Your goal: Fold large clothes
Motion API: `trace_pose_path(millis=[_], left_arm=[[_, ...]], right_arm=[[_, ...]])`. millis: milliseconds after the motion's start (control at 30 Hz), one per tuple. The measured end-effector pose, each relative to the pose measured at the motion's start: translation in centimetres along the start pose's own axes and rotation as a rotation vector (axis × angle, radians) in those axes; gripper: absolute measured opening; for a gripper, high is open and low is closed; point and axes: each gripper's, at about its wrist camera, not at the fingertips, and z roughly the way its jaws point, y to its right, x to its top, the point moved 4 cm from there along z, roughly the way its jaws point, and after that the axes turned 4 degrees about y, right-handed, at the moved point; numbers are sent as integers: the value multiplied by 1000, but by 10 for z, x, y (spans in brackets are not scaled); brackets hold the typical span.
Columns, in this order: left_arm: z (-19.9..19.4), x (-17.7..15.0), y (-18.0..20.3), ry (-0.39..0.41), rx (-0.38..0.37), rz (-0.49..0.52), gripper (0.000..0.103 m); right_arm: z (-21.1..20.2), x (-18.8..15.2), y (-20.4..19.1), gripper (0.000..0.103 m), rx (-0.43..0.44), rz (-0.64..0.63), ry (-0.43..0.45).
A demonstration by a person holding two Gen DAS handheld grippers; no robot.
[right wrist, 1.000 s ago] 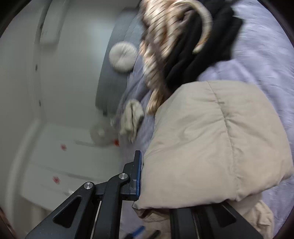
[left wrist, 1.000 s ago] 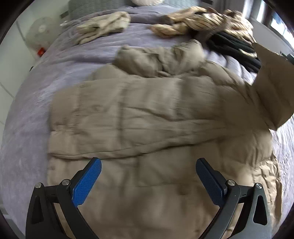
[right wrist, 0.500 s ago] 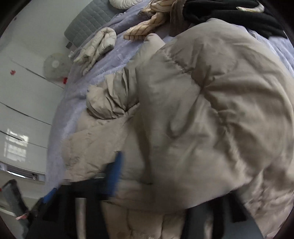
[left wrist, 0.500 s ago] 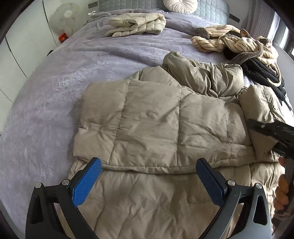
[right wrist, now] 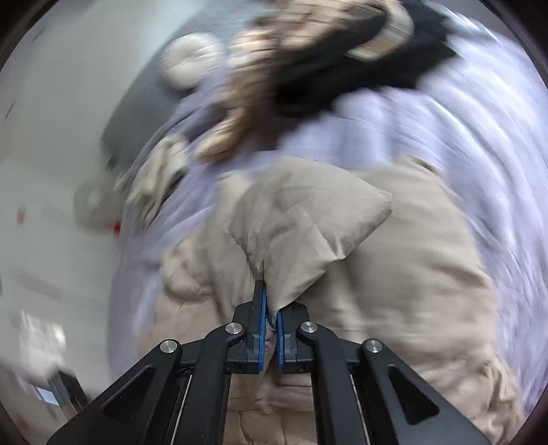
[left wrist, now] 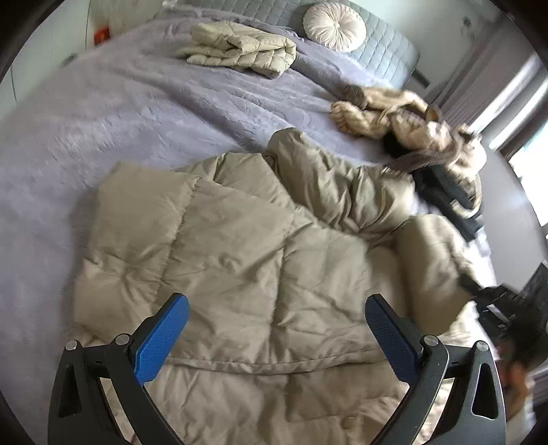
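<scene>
- A beige quilted puffer jacket [left wrist: 239,274] lies spread on a lavender bedspread [left wrist: 102,119], filling the centre and lower part of the left wrist view.
- The jacket's near side is folded over its middle, and a puffy sleeve [left wrist: 342,191] lies bunched at centre right.
- The left gripper [left wrist: 274,345] hovers over the jacket at the bottom of the frame, its blue-padded fingers [left wrist: 161,339] spread wide with nothing between them.
- In the blurred right wrist view, the right gripper [right wrist: 270,318] sits at bottom centre. Its jaws have just been closing and now pinch a corner flap of the jacket [right wrist: 308,232], which stands up above the fingertips.
- In the left wrist view, the right gripper [left wrist: 493,297] shows as a dark blur at the right edge, on the jacket's far side.
- A folded cream jacket [left wrist: 239,48] rests at upper centre, well apart.
- A round white cushion [left wrist: 334,25] leans against the grey headboard [left wrist: 387,48] at the top.
- A heap of striped and black clothes [left wrist: 428,143] lies at upper right.
</scene>
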Motion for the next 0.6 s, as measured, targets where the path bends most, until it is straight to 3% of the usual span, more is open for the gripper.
trace_pose_path(millis=[167,233,267,333,467,600], left_arm=[[-8,14,-17,-5,-151,-102,103],[-6,18,-20,-28,-221,-136,103],[-4,18,-21,-42,-252,-152,103],[2,19,-21,-68,-319,-191,103],[14,16,-12,-107,-387,-218,103],[34,9,-2,-163,-362,-188,103]], right_arm=[[35,-42,-80,9,84,-301,-130],[47,-60,-95,15,88,-354,-187],[53,-70,-99,23,90,-379,-227],[56,-85,-102,71,83,-402,-283],[40,-101,-93,74,72,-449,-340],[7,-91,-39,74,27,-330,-354]])
